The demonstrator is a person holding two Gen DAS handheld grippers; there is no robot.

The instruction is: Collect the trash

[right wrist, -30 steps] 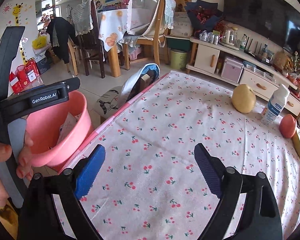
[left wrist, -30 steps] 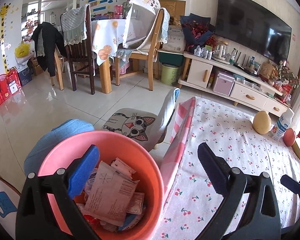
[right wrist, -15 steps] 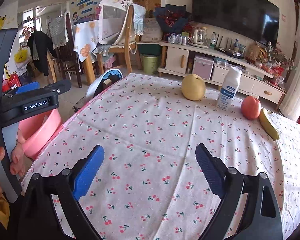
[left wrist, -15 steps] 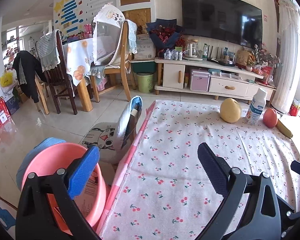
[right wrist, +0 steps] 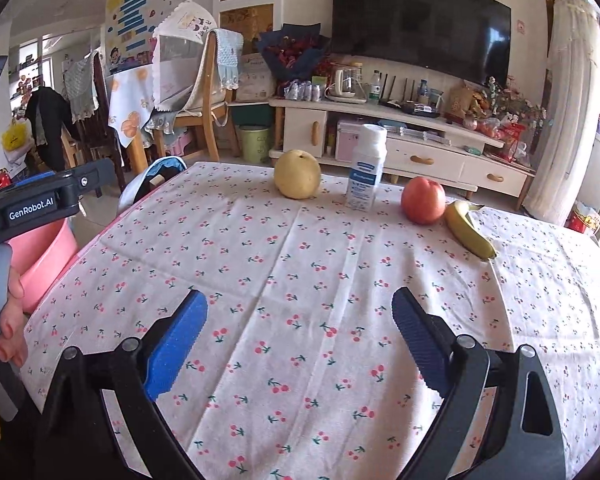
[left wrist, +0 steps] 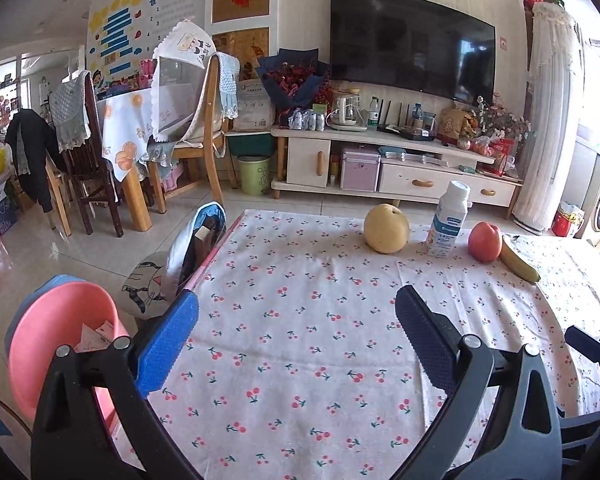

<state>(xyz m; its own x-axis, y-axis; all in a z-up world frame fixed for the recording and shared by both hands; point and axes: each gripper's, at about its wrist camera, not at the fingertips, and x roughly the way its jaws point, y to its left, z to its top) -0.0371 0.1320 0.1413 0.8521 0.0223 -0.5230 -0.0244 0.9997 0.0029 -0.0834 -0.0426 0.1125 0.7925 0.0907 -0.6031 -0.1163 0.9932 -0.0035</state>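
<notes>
Both pairs of jaws stand wide apart and hold nothing. The left gripper (left wrist: 296, 320) hangs over the near edge of the cherry-print tablecloth (left wrist: 300, 360), and the right gripper (right wrist: 298, 320) hangs over the same cloth, just to the left gripper's right. Between and directly ahead of either pair of jaws lies only bare cloth; no wrapper or scrap shows there.

Below and to the left of the left jaws, off the table's edge, sits the pink bin (left wrist: 44, 344), with paper scraps (left wrist: 96, 334) already inside it. That is where the collected trash is, and judging by the cloth the table part of the job looks close to done.

Well ahead of both jaws, along the far side of the cloth, stand a pear (right wrist: 297, 179), a white bottle (right wrist: 366, 168), an apple (right wrist: 423, 200) and a banana (right wrist: 468, 228), the last two touching or nearly so.

The main risk is a wrong pick. None of these far items is plainly trash, and whether the bottle is empty cannot be told; taking it as rubbish could be a mistake. Reaching for it could also knock the tall, narrow bottle over or set the round fruit rolling. A low sweep of the open jaws could snag and drag the loose cloth, shifting everything on it.
</notes>
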